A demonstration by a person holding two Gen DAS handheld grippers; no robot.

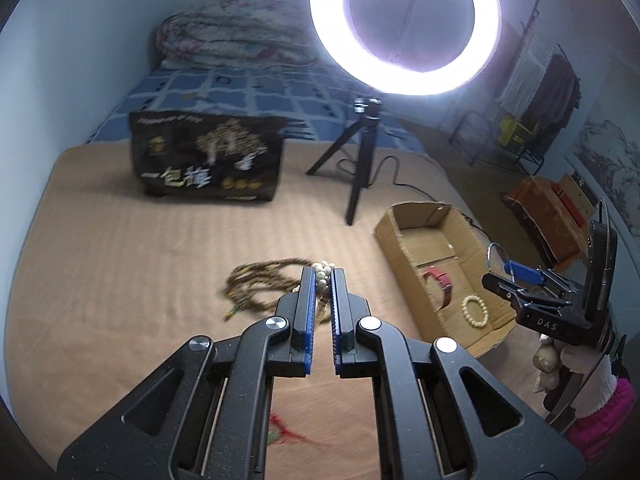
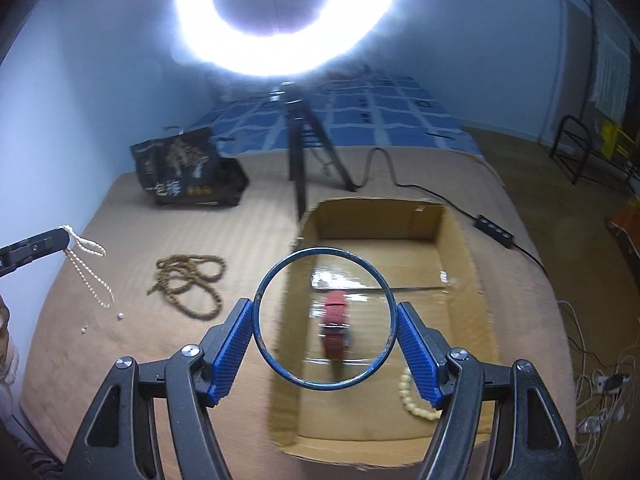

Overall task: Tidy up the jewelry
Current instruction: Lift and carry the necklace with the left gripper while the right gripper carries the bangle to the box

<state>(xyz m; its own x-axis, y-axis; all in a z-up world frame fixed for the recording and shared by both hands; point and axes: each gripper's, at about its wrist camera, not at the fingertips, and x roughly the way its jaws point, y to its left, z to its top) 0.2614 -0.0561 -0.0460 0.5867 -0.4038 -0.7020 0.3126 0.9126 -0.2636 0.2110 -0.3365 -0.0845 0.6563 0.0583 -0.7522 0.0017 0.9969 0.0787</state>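
The left claw [image 1: 323, 280] is clamped on a white pearl necklace [image 2: 90, 276] above the bed [image 1: 120, 260]. The right claw [image 2: 325, 322] grips a blue bangle [image 2: 325, 385] over the cardboard box [image 2: 376, 210] holding a red watch [image 2: 335, 326]

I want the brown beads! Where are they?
In the right wrist view, the brown beads lie on the tan blanket, left of the cardboard box.

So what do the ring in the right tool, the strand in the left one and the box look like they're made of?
Ring: thin, hard and blue with worn spots, probably painted metal, though plastic is possible.
Strand: small glossy off-white beads, pearl-like; real or imitation can't be told.
Box: matte brown corrugated cardboard, with fluting visible along its cut edges.
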